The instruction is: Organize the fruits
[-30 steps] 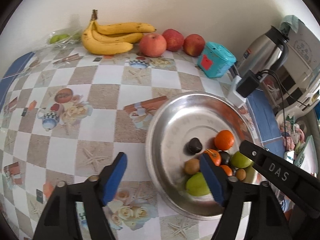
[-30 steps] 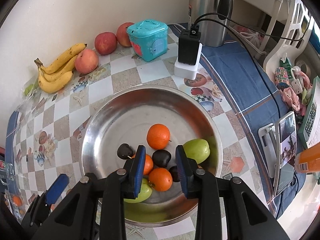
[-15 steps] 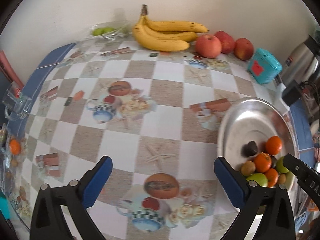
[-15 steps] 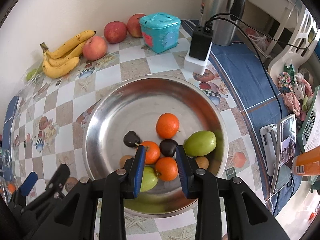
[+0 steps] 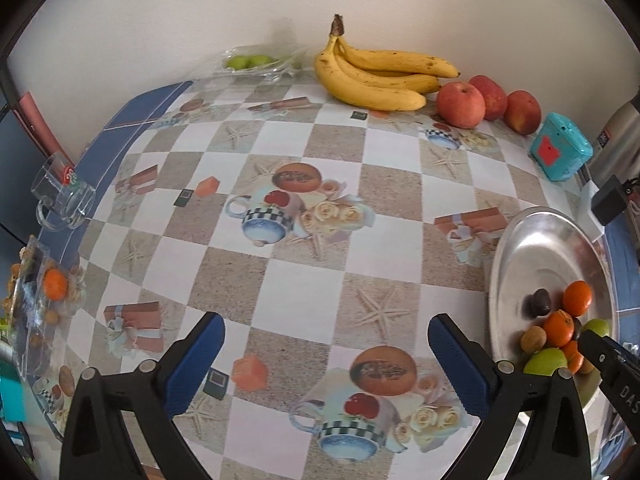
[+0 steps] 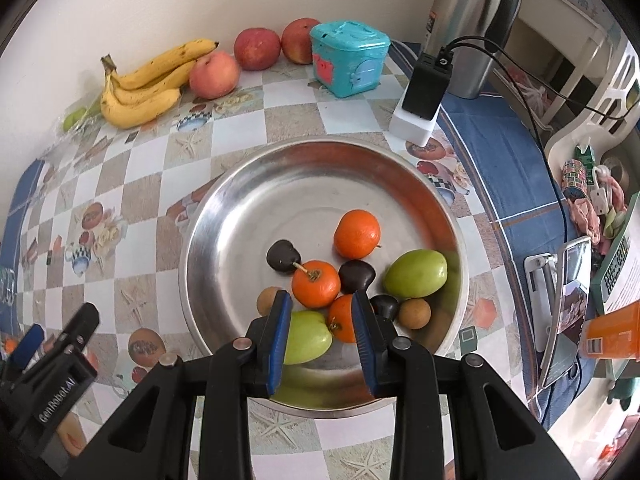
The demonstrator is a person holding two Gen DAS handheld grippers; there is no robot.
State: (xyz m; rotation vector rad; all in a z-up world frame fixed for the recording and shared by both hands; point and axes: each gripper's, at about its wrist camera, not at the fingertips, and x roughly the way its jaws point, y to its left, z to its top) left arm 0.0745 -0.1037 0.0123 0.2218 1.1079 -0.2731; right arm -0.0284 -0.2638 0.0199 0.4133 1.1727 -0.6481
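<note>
A steel bowl (image 6: 248, 216) holds small oranges (image 6: 357, 234), green fruits (image 6: 416, 273), dark plums and brown fruits. My right gripper (image 6: 320, 328) hangs open and empty over the bowl's near side, above a green fruit (image 6: 306, 338) and an orange (image 6: 340, 318). My left gripper (image 5: 326, 356) is wide open and empty over the bare tablecloth, left of the bowl (image 5: 532, 248). Bananas (image 5: 380, 76) and three red apples (image 5: 460, 104) lie along the wall. Green fruits in a plastic bag (image 5: 250, 62) lie left of the bananas.
A teal box (image 6: 348, 56), a white power adapter (image 6: 422, 100) with cable and a steel kettle (image 6: 468, 20) stand behind the bowl. A glass mug (image 5: 60, 196) and a clear pack with an orange (image 5: 54, 284) sit at the table's left edge. A phone (image 6: 568, 300) lies right.
My left gripper has swung left, away from the bowl, to over the open tablecloth. My right gripper has drawn back slightly over the bowl, still open.
</note>
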